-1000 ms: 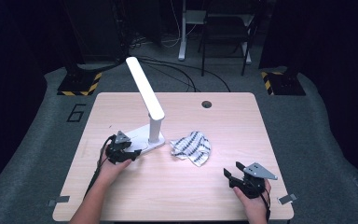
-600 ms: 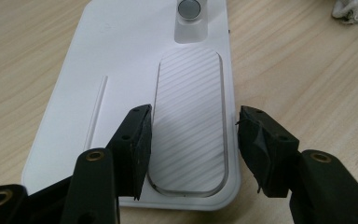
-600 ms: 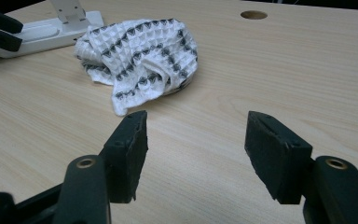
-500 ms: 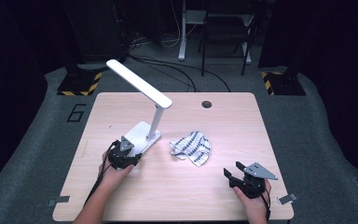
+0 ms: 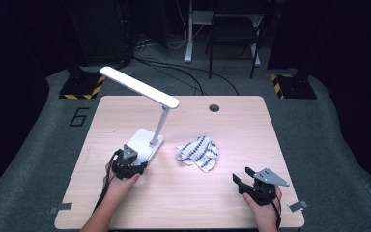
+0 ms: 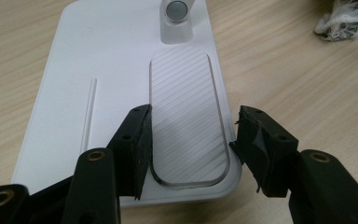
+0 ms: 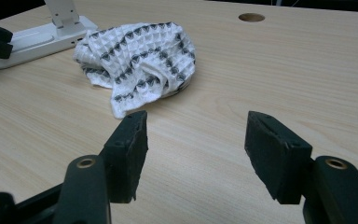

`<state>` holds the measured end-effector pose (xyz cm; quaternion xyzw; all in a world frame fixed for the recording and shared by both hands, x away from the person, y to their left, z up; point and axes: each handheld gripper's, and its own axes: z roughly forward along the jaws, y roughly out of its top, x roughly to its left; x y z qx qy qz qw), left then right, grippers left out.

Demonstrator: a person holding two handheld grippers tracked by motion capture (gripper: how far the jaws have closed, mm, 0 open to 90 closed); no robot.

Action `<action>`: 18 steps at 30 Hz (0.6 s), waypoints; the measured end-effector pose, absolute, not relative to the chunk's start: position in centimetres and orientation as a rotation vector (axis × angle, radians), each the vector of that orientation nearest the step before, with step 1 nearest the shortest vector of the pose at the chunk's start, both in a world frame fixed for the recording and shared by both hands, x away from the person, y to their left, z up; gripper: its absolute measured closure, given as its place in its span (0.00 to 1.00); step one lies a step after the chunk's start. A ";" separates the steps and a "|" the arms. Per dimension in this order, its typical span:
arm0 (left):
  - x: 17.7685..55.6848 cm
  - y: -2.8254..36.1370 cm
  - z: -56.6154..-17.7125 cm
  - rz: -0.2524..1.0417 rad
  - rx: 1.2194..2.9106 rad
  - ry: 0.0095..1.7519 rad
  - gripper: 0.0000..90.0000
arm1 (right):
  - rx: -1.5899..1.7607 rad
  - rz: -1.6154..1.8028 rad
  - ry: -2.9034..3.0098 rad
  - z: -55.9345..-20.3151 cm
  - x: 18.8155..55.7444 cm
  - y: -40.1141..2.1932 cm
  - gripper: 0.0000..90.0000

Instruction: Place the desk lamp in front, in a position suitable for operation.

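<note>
A white desk lamp (image 5: pixel 145 143) stands left of centre on the wooden table, its long head (image 5: pixel 139 87) slanting up to the left. My left gripper (image 5: pixel 128 162) sits at the near end of the lamp's base. In the left gripper view it (image 6: pixel 196 114) is open, with its jaws on either side of the striped pad (image 6: pixel 186 107) on the lamp base (image 6: pixel 107 70). A crumpled black-and-white cloth (image 5: pixel 199 152) lies at mid-table. My right gripper (image 5: pixel 250 183) rests open near the front right edge. It (image 7: pixel 198 116) points at the cloth (image 7: pixel 140 56) from a short way off.
A round cable hole (image 5: pixel 214 107) sits near the table's far edge (image 7: pixel 251 17). Beyond the table are grey carpet, cables, chair legs and two yellow-black striped blocks (image 5: pixel 79 90). Bare wood lies between the cloth and the right gripper.
The lamp has swung round on the table: its base now points toward the left gripper and its head has tilted lower and to the left. The right gripper has stayed put.
</note>
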<state>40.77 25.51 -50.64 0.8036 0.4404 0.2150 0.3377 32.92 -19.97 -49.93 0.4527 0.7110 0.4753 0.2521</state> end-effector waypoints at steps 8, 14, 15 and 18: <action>39.5 24.8 -50.5 0.549 2.061 1.191 0.51 | 1.227 1.295 1.942 -50.0 33.0 -20.1 0.43; 39.4 26.0 -49.6 0.472 1.986 1.170 0.52 | 1.231 1.289 1.943 -50.0 33.0 -20.0 0.43; 39.4 26.3 -49.2 0.479 1.975 1.166 0.52 | 1.234 1.287 1.943 -50.0 33.0 -20.0 0.43; 39.6 27.3 -48.6 0.526 1.970 1.183 0.51 | 1.240 1.283 1.947 -50.1 33.0 -20.1 0.43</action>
